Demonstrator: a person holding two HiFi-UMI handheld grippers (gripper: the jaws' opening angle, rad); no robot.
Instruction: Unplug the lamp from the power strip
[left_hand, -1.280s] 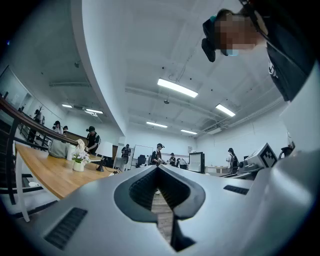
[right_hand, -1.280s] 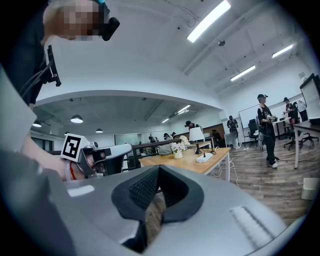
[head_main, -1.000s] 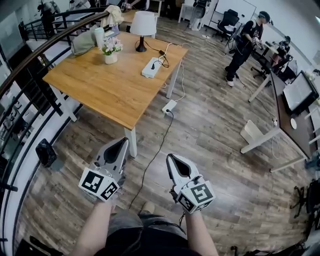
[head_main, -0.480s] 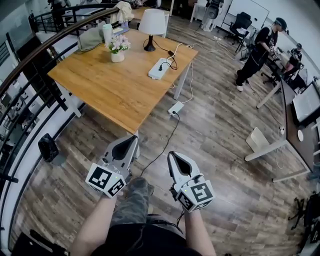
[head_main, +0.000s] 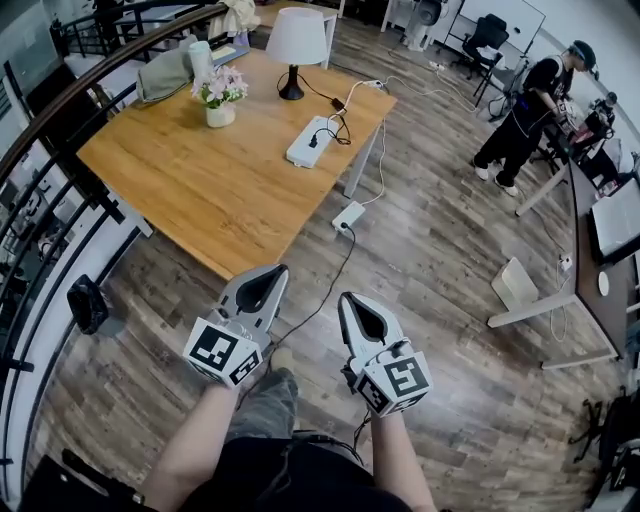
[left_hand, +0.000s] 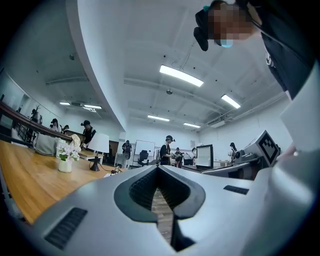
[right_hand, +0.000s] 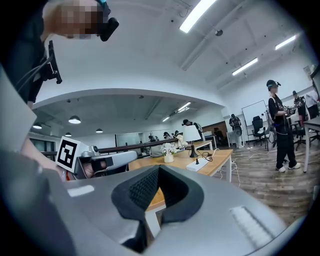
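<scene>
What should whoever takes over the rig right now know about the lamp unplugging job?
Left gripper: shut, empty. Right gripper: shut, empty. Both over the floor, short of the wooden table.
Lamp stands at the table's far end; white power strip lies near its right edge, a black plug seated in it.
Done: nothing yet. Left: reach the strip, pull the plug.

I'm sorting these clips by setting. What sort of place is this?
Probably an open-plan office or lab: a desk with a monitor, a rolling chair, and a whiteboard.
</scene>
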